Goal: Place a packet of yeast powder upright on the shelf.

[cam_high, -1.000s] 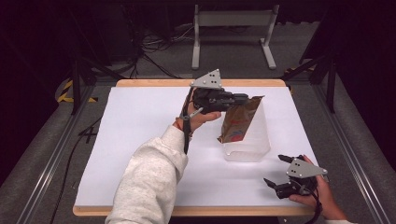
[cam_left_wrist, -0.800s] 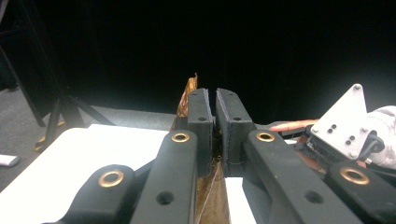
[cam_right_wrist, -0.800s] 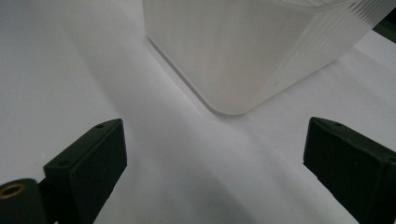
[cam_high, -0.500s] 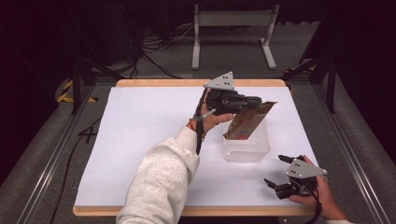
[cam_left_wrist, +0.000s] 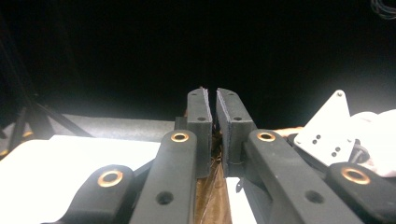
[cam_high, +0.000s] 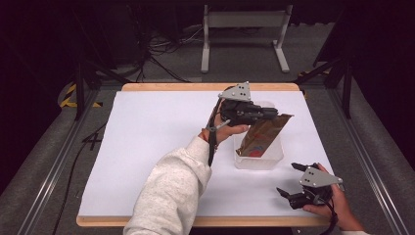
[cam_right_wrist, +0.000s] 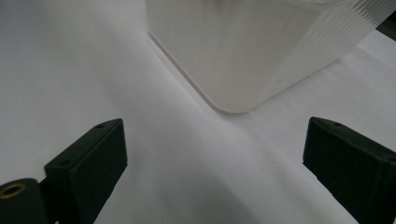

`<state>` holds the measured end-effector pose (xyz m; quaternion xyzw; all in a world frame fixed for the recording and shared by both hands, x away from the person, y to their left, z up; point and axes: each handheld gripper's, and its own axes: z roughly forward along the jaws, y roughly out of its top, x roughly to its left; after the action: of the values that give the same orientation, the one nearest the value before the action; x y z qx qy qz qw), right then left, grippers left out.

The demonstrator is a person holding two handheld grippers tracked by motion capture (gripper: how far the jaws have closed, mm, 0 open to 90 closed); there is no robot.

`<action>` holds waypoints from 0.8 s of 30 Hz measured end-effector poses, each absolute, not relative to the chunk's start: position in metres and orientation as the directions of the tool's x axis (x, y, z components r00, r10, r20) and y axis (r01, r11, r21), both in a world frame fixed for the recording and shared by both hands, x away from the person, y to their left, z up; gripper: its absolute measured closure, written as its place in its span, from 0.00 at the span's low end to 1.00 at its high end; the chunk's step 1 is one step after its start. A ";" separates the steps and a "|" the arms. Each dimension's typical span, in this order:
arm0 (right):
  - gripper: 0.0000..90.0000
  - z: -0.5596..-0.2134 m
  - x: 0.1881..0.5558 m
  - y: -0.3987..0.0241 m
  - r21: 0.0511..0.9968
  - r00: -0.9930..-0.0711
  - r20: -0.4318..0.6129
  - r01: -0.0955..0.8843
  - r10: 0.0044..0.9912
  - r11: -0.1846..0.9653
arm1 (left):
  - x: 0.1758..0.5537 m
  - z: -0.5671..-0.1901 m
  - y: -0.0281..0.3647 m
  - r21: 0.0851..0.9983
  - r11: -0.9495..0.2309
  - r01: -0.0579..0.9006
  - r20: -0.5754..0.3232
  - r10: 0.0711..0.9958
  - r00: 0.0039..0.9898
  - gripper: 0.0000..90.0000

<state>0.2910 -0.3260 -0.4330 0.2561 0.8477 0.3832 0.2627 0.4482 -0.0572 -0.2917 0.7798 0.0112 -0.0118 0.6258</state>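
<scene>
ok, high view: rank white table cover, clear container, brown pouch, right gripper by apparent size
1. white table cover
2. clear container
3. brown pouch, close to the container, so that order is unsure
4. right gripper, nearer the camera

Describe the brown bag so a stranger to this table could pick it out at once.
Start at the white table and look to its right half, where a clear plastic tub stands. The brown bag leans out of that tub, its top edge pinched in the left claw. It is the only brown, patterned thing there; the tub is see-through.
</scene>
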 end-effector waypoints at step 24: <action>0.08 -0.433 0.291 -0.325 0.783 -0.734 -0.246 0.235 0.633 0.577 | 0.449 -0.333 -0.029 0.956 -0.277 0.095 -0.081 0.058 0.995 0.93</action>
<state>0.2913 -0.3249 -0.4331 0.2558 0.8488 0.3825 0.2605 0.4486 -0.0289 -0.3325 0.7988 0.0479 -0.0151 0.5995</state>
